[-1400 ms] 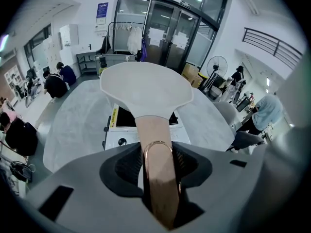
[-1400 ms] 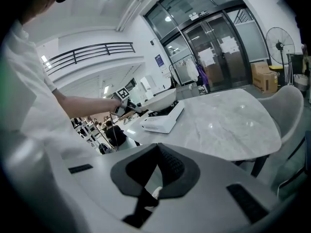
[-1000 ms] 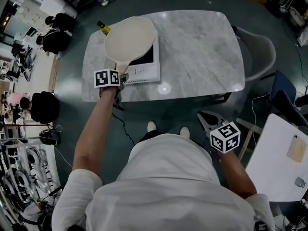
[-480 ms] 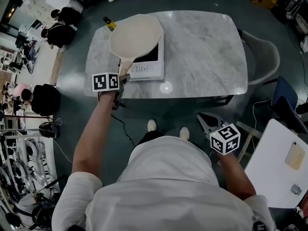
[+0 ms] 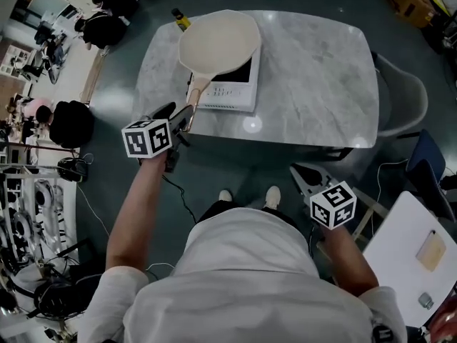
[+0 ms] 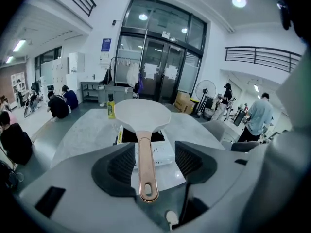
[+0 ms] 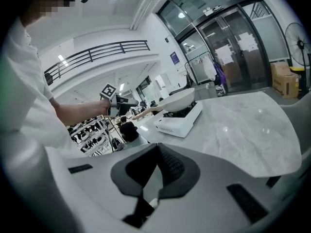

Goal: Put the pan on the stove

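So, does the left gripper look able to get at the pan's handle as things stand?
Probably yes: the left gripper's jaws have just been opening, the handle lies between them untouched, and nothing blocks it.

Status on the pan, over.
Left tool jaws have just been opening, pads off pan handle. Right tool shut, empty. Pan sits on stove. Yellow bottle beyond stove, not in the way.

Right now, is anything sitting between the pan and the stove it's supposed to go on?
Nothing visible: the pan already rests on the stove. The left gripper has jaws that have just been opening; the handle lies between them with a gap on each side.
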`<state>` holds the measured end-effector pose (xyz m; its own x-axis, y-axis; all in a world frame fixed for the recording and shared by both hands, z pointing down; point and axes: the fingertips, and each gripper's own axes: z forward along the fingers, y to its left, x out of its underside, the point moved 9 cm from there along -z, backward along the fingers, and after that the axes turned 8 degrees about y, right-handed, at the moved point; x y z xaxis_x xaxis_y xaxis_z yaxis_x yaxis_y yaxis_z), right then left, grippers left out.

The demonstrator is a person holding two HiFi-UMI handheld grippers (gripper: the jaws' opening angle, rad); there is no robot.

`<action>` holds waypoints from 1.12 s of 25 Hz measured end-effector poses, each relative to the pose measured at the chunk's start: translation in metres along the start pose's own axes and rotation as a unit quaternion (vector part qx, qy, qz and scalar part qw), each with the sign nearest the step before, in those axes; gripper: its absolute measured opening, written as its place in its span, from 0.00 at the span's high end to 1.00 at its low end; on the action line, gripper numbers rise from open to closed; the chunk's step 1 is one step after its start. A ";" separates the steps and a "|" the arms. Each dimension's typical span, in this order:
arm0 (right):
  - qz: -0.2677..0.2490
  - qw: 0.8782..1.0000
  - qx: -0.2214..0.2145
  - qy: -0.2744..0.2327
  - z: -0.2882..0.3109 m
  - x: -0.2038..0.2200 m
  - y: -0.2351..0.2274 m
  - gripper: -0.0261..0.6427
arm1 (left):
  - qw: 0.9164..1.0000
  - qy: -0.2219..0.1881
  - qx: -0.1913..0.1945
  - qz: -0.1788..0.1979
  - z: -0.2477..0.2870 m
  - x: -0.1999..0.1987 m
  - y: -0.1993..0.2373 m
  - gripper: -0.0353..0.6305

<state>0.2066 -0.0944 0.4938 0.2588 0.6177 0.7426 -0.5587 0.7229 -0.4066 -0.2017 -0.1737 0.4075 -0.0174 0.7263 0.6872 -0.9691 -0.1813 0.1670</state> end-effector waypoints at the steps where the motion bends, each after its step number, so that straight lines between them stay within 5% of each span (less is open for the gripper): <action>1: -0.005 1.000 -0.002 -0.001 0.004 -0.003 0.004 0.95 | 1.000 -0.017 0.001 0.007 -0.009 0.001 0.000 0.55; 4: -0.022 1.000 -0.005 0.000 0.014 -0.012 0.018 0.95 | 0.998 -0.062 0.000 0.021 -0.037 0.008 0.004 0.57; 6: -0.032 0.999 -0.001 0.002 0.019 -0.018 0.025 0.95 | 0.996 -0.082 0.006 0.028 -0.053 0.015 0.002 0.67; 13: -0.067 0.998 0.021 -0.003 0.038 -0.040 0.071 0.95 | 0.990 -0.086 0.057 0.098 -0.103 0.063 -0.009 0.90; 18: -0.108 0.992 0.061 0.000 0.055 -0.044 0.114 0.95 | 0.982 -0.074 0.142 0.105 -0.125 0.108 -0.006 0.92; 28: -0.121 0.988 0.091 0.004 0.081 -0.033 0.211 0.95 | 0.965 -0.060 0.226 0.118 -0.170 0.172 0.023 0.92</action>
<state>0.0168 0.0124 0.4267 0.4077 0.4365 0.8020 -0.6120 0.7825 -0.1147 -0.2684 0.0599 0.4100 -0.1696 0.5525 0.8161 -0.7347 -0.6228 0.2689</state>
